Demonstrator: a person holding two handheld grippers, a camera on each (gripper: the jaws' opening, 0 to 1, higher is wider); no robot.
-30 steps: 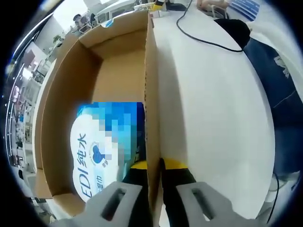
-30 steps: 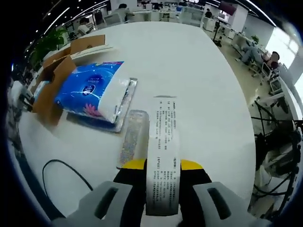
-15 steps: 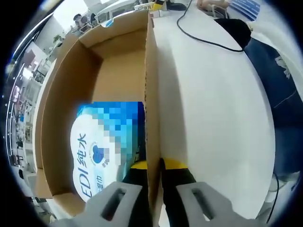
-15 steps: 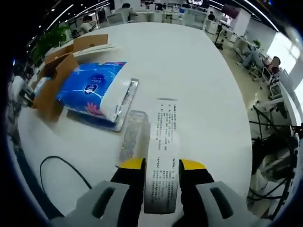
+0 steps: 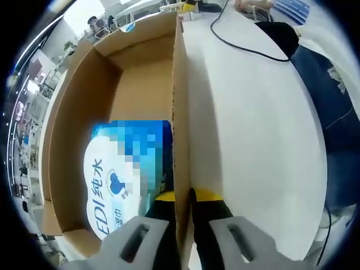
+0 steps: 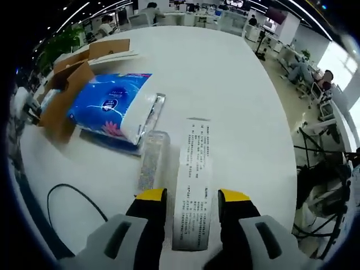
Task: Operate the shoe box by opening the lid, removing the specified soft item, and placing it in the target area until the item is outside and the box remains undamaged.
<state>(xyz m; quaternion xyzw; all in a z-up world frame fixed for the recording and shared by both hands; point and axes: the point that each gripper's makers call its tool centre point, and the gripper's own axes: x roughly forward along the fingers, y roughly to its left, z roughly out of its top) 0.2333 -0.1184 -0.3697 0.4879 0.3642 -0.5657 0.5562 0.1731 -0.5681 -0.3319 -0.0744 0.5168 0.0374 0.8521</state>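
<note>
The open cardboard shoe box (image 5: 140,84) stretches away in the left gripper view. My left gripper (image 5: 183,197) is shut on its right side wall (image 5: 180,112), one jaw inside and one outside. A blue and white soft pack (image 5: 112,174) lies in the box near the jaws. In the right gripper view my right gripper (image 6: 193,197) is open. A soft pack with a white printed label (image 6: 194,169) lies on the white table (image 6: 242,84) between the jaws, with a gap on each side. A blue soft pack (image 6: 107,104) lies to the left beyond it.
A black cable (image 5: 247,48) crosses the table right of the box, and a person's dark blue clothing (image 5: 332,101) is at the table edge. In the right gripper view the cardboard box (image 6: 62,95) stands at far left, a cable (image 6: 73,197) loops near the front, and the table edge curves at right.
My right gripper's jaws have spread apart and let go of the labelled pack, which now lies on the table. The left gripper and box have not moved.
</note>
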